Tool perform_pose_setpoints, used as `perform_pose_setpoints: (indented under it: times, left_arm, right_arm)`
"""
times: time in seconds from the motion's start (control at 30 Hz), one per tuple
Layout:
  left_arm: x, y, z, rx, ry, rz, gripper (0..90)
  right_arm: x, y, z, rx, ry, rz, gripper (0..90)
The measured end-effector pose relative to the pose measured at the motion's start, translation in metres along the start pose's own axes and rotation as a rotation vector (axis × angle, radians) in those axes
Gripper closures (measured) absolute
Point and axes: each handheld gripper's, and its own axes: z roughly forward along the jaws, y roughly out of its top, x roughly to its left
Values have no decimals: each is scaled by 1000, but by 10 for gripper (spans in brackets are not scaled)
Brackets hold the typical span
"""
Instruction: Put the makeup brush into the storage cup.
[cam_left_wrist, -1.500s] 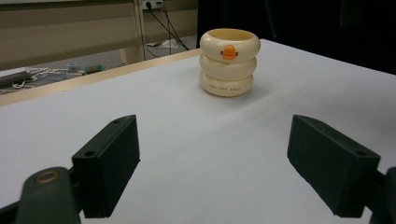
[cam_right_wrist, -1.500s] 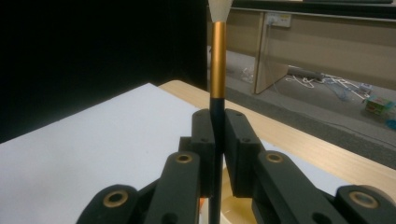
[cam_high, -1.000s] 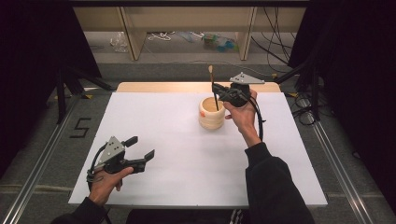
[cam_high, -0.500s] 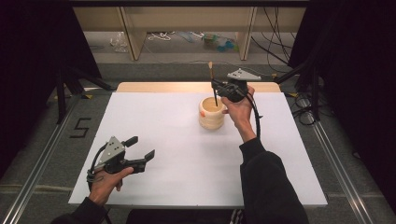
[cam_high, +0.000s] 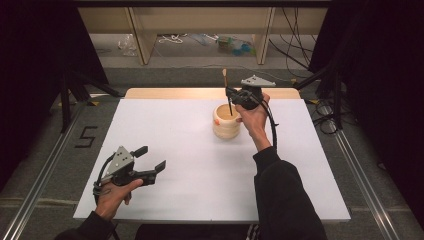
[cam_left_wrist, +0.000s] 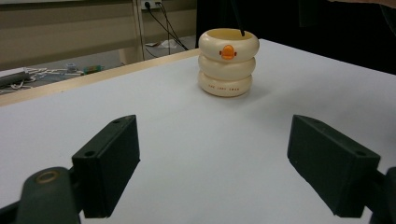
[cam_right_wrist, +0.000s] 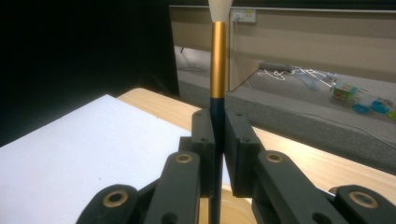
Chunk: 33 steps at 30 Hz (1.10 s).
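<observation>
where the right gripper (cam_high: 231, 93) clamps it, the brush (cam_right_wrist: 217, 60) stands upright, bristles up.

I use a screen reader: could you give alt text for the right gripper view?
The right tongs are shut on a brush, holding it upright, bristles up, above a cream holder's rim. Behind lies a white table.

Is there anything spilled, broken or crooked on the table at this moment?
Nothing stands out. The cream ring-shaped holder stands upright on the white table. The right gripper is shut on the brush, bristles up, handle end inside the holder. The left gripper is open.
</observation>
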Motion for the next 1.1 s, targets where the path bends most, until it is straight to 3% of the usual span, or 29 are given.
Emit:
perform_pose_setpoints:
  times: [1.1]
  left_arm:
    - [-1, 0, 0, 5, -1, 10, 167]
  right_arm:
    - [4, -12, 14, 66, 17, 7, 832]
